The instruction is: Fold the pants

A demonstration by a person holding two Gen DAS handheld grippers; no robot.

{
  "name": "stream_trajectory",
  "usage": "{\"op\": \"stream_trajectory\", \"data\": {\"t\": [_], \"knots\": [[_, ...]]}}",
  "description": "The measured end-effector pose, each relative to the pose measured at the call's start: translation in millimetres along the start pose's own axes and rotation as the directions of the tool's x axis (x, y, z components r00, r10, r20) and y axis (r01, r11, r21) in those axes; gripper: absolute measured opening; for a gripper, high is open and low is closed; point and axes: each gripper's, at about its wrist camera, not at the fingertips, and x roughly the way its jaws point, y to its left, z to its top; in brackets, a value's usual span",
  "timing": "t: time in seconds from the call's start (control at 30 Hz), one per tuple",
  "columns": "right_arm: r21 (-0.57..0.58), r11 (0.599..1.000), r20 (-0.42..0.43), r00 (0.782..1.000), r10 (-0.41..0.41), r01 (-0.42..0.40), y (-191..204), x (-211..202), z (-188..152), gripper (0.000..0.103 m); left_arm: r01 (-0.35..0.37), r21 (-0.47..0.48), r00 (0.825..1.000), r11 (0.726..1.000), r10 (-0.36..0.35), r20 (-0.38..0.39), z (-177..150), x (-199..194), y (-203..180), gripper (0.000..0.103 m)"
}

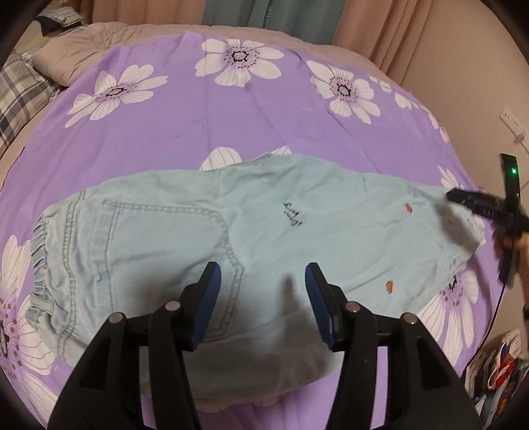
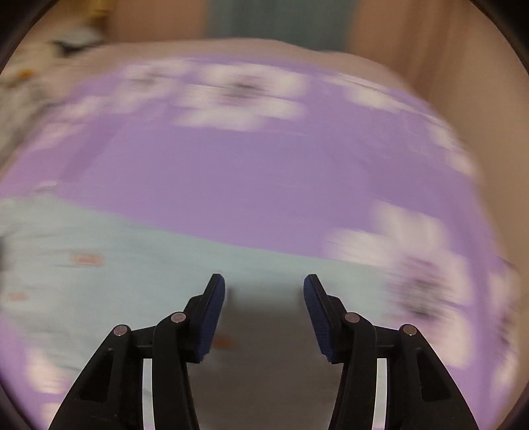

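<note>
Light blue denim pants point(image 1: 251, 238) lie flat on the purple flowered bedsheet point(image 1: 205, 115), waistband to the left, leg ends to the right. They look folded lengthwise, a back pocket facing up. My left gripper point(image 1: 263, 274) is open and empty, hovering over the seat area. My right gripper point(image 2: 264, 287) is open and empty above the leg end of the pants point(image 2: 132, 264); its view is blurred by motion. It also shows in the left wrist view point(image 1: 476, 201) at the far right, by the leg hem.
A plaid pillow point(image 1: 20, 96) and a beige quilt point(image 1: 76, 49) lie at the bed's far left. Curtains point(image 1: 264, 13) hang behind the bed. A wall socket point(image 1: 510, 120) is at right, and bags and clutter point(image 1: 496, 367) sit on the floor at lower right.
</note>
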Motion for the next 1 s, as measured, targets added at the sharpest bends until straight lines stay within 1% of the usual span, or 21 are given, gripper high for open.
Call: {"op": "stream_trajectory", "data": {"t": [0.03,0.07,0.1,0.13,0.2,0.23,0.27,0.33,0.4,0.43,0.47,0.53,0.57,0.6,0.63,0.67,0.73,0.77,0.87,0.93,1.0], "knots": [[-0.004,0.996,0.003,0.996,0.085,-0.085,18.1,4.2,1.9,0.047,0.015,-0.013,1.0,1.0,-0.015,0.006,1.1,1.3,0.3,0.053],[0.006,0.983,-0.006,0.983,0.181,-0.181,34.0,13.6,7.0,0.039,0.017,-0.019,1.0,1.0,-0.017,0.014,1.6,1.3,-0.2,0.053],[0.023,0.965,-0.016,0.965,0.26,-0.26,49.4,25.6,12.2,0.036,0.009,-0.025,1.0,1.0,-0.009,0.02,2.1,2.1,1.1,0.053],[0.041,0.947,-0.026,0.948,0.318,-0.317,65.4,38.1,16.3,0.032,-0.006,-0.031,1.0,1.0,0.006,0.017,1.9,4.5,5.0,0.053],[0.061,0.928,-0.049,0.928,0.37,-0.366,77.1,58.6,19.7,0.03,-0.041,-0.043,0.999,0.998,0.042,0.007,-0.7,7.1,12.4,0.051],[0.076,0.929,-0.067,0.928,0.368,-0.363,78.6,68.2,17.9,0.028,-0.046,-0.052,0.999,0.998,0.046,0.003,-3.2,7.2,18.8,0.051],[0.096,0.927,-0.064,0.927,0.37,-0.363,76.6,72.1,15.5,0.016,-0.051,-0.06,0.999,0.997,0.051,0.004,-6.3,5.3,26.0,0.051],[0.164,0.921,-0.039,0.93,0.365,-0.354,58.6,66.0,8.0,0.001,-0.067,-0.069,0.998,0.995,0.067,-0.001,-11.7,1.2,36.8,0.051],[0.254,0.928,-0.024,0.958,0.286,-0.271,23.0,62.1,1.1,0.0,-0.087,-0.08,0.996,0.993,0.088,0.0,-17.4,-4.7,50.3,0.051],[0.29,0.928,-0.032,0.967,0.253,-0.233,11.3,57.2,-3.4,0.0,-0.09,-0.095,0.996,0.991,0.091,0.01,-19.9,-10.1,59.4,0.051],[0.319,0.932,-0.047,0.979,0.197,-0.172,-1.8,50.9,-5.2,0.0,-0.095,-0.106,0.995,0.99,0.098,0.017,-21.2,-13.8,64.6,0.05],[0.281,0.957,-0.059,0.995,0.083,-0.063,4.6,37.9,0.2,0.0,-0.079,-0.145,0.996,0.986,0.086,0.04,-22.0,-24.2,76.0,0.05],[0.225,0.974,-0.05,0.999,0.019,-0.007,16.7,29.8,7.8,0.001,-0.081,-0.157,0.994,0.984,0.091,0.056,-21.5,-28.7,79.6,0.051],[0.193,0.981,-0.04,0.999,0.026,-0.018,28.4,28.1,14.7,0.003,-0.089,-0.163,0.993,0.983,0.101,0.067,-21.3,-32.0,82.3,0.052],[0.165,0.981,-0.022,0.995,0.102,-0.097,49.6,25.9,24.7,0.004,-0.101,-0.169,0.991,0.98,0.115,0.074,-21.4,-34.3,85.3,0.052],[0.144,0.974,-0.009,0.984,0.18,-0.177,67.3,25.8,32.4,0.004,-0.102,-0.176,0.99,0.979,0.116,0.074,-22.2,-34.4,88.4,0.053],[0.071,0.955,-0.008,0.957,0.289,-0.288,116.9,30.7,50.1,0.005,-0.109,-0.185,0.991,0.977,0.121,0.057,-24.8,-31.0,93.2,0.053],[0.047,0.945,-0.008,0.946,0.325,-0.324,134.0,34.6,56.5,0.005,-0.106,-0.184,0.992,0.977,0.117,0.049,-26.9,-29.2,94.7,0.052],[0.001,0.874,-0.038,0.874,0.485,-0.485,200.9,52.2,75.9,0.005,-0.116,-0.154,0.991,0.981,0.126,0.051,-29.9,-28.1,92.3,0.053],[-0.019,0.844,-0.067,0.843,0.534,-0.536,230.5,67.4,86.4,0.005,-0.122,-0.14,0.99,0.982,0.13,0.049,-30.5,-27.0,91.0,0.054],[-0.025,0.85,-0.116,0.846,0.52,-0.526,253.4,88.0,93.8,0.005,-0.119,-0.138,0.991,0.983,0.127,0.048,-29.3,-25.3,92.2,0.054]]}}
